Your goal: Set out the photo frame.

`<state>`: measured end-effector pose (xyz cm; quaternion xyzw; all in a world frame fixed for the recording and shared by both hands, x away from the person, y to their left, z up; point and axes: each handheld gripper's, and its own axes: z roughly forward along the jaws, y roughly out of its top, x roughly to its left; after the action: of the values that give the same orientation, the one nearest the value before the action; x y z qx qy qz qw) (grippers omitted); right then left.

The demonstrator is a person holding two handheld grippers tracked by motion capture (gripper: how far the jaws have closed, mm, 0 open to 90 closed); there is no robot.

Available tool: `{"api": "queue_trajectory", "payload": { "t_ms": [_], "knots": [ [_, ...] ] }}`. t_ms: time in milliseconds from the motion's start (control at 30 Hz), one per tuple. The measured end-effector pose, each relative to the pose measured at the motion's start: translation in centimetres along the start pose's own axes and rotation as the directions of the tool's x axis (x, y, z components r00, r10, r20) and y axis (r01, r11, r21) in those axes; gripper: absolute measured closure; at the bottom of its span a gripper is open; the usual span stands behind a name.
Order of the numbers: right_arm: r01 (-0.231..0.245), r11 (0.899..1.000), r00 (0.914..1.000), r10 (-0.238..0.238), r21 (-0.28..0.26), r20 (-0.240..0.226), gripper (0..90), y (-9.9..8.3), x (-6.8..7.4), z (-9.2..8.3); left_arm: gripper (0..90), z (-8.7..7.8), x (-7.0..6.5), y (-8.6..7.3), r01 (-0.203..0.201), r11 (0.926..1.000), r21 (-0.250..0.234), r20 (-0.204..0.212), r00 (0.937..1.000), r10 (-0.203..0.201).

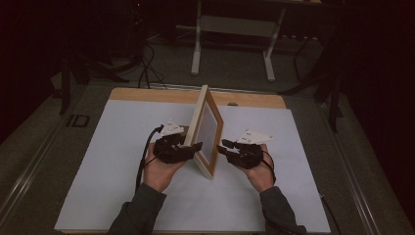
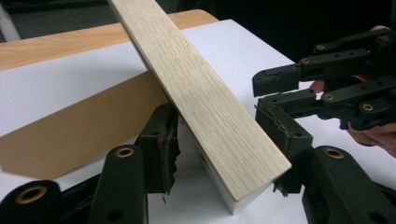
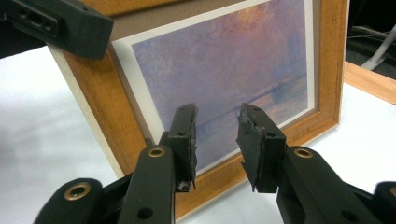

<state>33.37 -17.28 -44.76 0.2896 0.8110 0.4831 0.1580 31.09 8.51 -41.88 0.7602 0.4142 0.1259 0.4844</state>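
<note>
My left gripper (image 2: 224, 154) straddles the near edge of the frame (image 2: 205, 102), pads about touching its sides. The frame stands on edge mid-desk (image 1: 122, 196), not yet laid down or moved. My right gripper (image 3: 217, 140) waits half open, empty, facing the picture. Lifting or placing remains, I judge.

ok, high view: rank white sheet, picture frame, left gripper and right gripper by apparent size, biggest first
1. white sheet, which covers most of the tabletop.
2. picture frame, standing on edge between the hands.
3. left gripper and right gripper: these look alike in size, so no ranking between them.
</note>
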Motion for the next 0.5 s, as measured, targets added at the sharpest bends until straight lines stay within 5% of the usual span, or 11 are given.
{"api": "queue_trajectory", "payload": {
  "t_ms": [500],
  "knots": [
    [0.006, 1.000, 0.9999, -0.006, 0.001, -0.010, 67.8, 0.03, 0.20, 0.12, 59.1, -0.40, 0.66, 0.09, 0.011, 0.9999, -0.006, -0.073, 0.9973, -0.012]
  ]
}}
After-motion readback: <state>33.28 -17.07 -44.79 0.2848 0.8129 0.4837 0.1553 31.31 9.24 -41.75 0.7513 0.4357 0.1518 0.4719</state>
